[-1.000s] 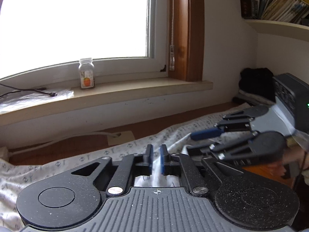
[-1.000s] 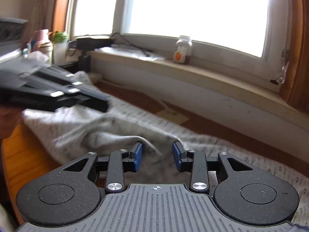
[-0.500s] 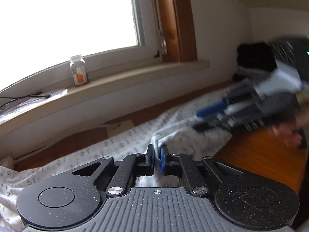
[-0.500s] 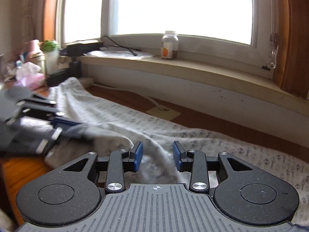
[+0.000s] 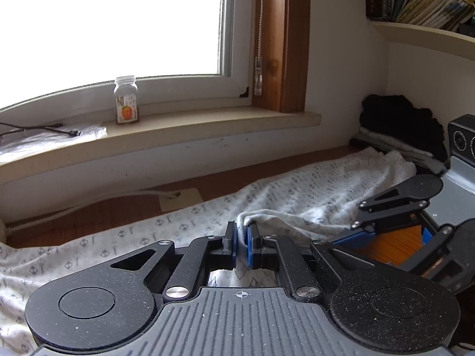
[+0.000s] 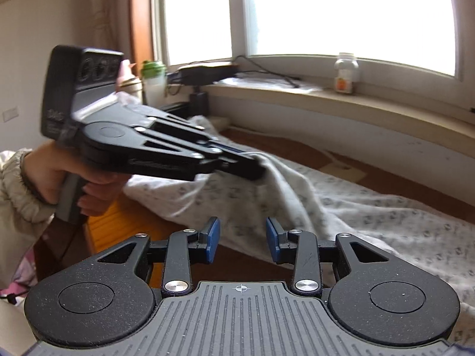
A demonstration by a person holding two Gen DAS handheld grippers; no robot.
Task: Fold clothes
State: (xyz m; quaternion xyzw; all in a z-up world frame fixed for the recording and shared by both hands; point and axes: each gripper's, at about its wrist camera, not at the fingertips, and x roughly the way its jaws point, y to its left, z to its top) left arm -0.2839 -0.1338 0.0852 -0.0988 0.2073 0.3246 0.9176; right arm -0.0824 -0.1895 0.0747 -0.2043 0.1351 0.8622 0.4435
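Note:
A white garment with a small grey print (image 5: 297, 195) lies spread along the wooden table (image 5: 397, 243). My left gripper (image 5: 242, 240) is shut on a raised fold of it, with cloth pinched between the blue pads. In the right wrist view the left gripper (image 6: 252, 169) holds that fold lifted, and the garment (image 6: 356, 216) drapes down from it. My right gripper (image 6: 242, 238) stands open near the garment's near edge, with nothing pressed between its fingers. In the left wrist view the right gripper (image 5: 356, 231) sits low at the right, beside the held fold.
A windowsill runs behind the table with a small bottle (image 5: 126, 101) and cables. Dark folded clothes (image 5: 400, 124) are piled in the right corner under a bookshelf (image 5: 430, 0). A green-capped bottle (image 6: 153, 80) stands far left. A person's hand (image 6: 59, 175) grips the left handle.
The left jaws have closed on the cloth fold and lifted it. The right gripper, still open, has swung so the left gripper now fills the left of its view.

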